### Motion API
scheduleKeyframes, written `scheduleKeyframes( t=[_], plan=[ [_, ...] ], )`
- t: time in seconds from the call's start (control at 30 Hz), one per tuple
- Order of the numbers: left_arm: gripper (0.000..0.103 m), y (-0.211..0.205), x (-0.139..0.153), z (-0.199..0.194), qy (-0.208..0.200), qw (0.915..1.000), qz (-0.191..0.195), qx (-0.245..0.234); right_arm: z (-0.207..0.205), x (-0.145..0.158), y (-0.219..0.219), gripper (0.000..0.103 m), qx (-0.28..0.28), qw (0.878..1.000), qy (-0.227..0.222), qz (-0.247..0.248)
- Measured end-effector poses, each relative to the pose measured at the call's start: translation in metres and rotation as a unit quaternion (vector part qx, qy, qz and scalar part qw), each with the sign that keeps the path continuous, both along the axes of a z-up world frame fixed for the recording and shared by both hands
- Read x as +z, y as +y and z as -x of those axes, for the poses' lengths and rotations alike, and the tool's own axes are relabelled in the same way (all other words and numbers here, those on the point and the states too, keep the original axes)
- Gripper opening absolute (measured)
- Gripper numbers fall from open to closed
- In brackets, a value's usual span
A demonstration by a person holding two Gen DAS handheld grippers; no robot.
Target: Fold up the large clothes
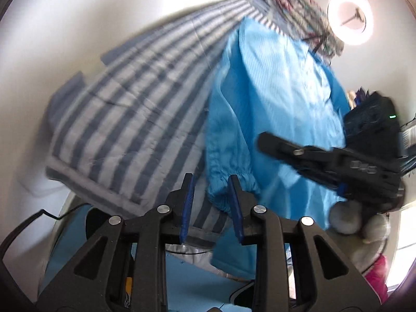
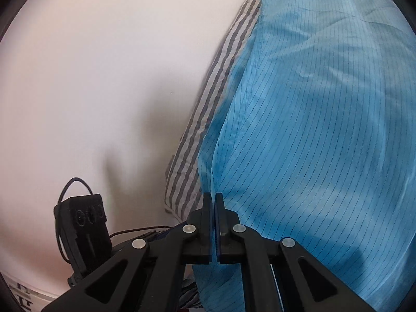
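Although the blue garment (image 1: 280,83) lies spread across the white table (image 1: 78,39), no finished fold is visible in either view, so the work is judged to be at an early stage, with most of the folding left. The garment, a thin pinstriped piece with an elastic cuff (image 1: 228,189), rests partly over a striped grey-and-white cloth (image 1: 124,104), which lies flat beside it on the same surface. The left gripper (image 1: 212,197) stands with its jaws parted, the cuff hanging at the gap; whether the pads press it cannot be told. The right gripper (image 2: 213,208) has its jaws pressed together on the garment's near edge, pinching a fold of the blue fabric. Beyond the garment, at the table's far side, sits a heap of patterned fabric (image 1: 301,13), and next to that a lit ring lamp (image 1: 349,15). Near the garment's other side, a black device (image 2: 83,223) with a cable sits on the table. The tabletop itself is plain, pale and unmarked where bare.
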State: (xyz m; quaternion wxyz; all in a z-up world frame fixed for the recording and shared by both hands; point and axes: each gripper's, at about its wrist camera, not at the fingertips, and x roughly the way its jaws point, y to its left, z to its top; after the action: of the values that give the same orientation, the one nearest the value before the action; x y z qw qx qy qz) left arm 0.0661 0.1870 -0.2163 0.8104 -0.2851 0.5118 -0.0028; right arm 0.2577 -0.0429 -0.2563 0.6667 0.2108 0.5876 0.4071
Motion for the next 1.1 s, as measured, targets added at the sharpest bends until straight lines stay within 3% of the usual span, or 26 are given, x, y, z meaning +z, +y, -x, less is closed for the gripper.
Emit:
scheduleKeyframes(
  t=[0.27,0.33,0.37,0.4,0.43,0.53,0.63,0.7,0.87,0.9,0.93,0.97,1.03,1.1],
  plan=[
    [0.028,0.021,0.021,0.009,-0.036,0.9990,0.011,0.024,0.000,-0.019,0.038,0.000,0.020,1.000,0.017,0.012],
    [0.030,0.022,0.022,0.005,-0.035,0.9989,0.021,0.024,-0.004,-0.023,0.041,0.006,0.019,0.999,0.027,0.008],
    [0.033,0.022,0.021,0.005,-0.034,0.9988,0.026,0.023,-0.006,-0.023,0.038,0.015,0.018,0.999,0.029,0.002],
    [0.043,0.023,0.020,0.004,-0.032,0.9988,0.030,0.023,-0.006,-0.018,0.032,0.026,0.015,1.000,0.025,-0.011],
    [0.052,0.025,0.019,0.003,-0.032,0.9986,0.035,0.024,-0.006,-0.011,0.025,0.030,0.014,0.999,0.018,-0.023],
    [0.055,0.023,0.016,-0.003,-0.031,0.9978,0.053,0.024,0.000,0.018,-0.006,0.037,0.014,0.999,-0.026,-0.041],
    [0.067,0.012,0.012,-0.017,-0.024,0.9979,0.059,0.010,0.003,0.039,-0.036,0.037,-0.006,0.994,-0.102,0.039],
    [0.067,0.002,0.010,-0.027,-0.019,0.9987,0.047,0.001,0.017,0.044,-0.061,0.035,-0.025,0.990,-0.112,0.078],
    [0.066,-0.017,-0.004,-0.052,0.013,0.9991,-0.038,-0.013,0.014,0.020,-0.074,0.034,-0.044,0.989,-0.099,0.100],
    [0.051,-0.017,-0.009,-0.055,0.020,0.9986,-0.048,-0.014,0.015,0.016,-0.076,0.034,-0.042,0.989,-0.100,0.105],
    [0.025,-0.017,-0.016,-0.057,0.031,0.9979,-0.053,-0.017,0.017,0.013,-0.075,0.034,-0.038,0.988,-0.103,0.112],
    [0.016,-0.016,-0.022,-0.057,0.037,0.9978,-0.051,-0.020,0.018,0.010,-0.078,0.034,-0.033,0.986,-0.109,0.118],
    [0.006,-0.011,-0.029,-0.057,0.033,0.9987,-0.036,-0.014,0.019,0.003,-0.074,0.034,-0.019,0.984,-0.119,0.130],
    [0.004,-0.006,-0.028,-0.056,0.025,0.9993,-0.024,-0.009,0.021,-0.003,-0.065,0.034,-0.004,0.982,-0.122,0.147]
  ],
)
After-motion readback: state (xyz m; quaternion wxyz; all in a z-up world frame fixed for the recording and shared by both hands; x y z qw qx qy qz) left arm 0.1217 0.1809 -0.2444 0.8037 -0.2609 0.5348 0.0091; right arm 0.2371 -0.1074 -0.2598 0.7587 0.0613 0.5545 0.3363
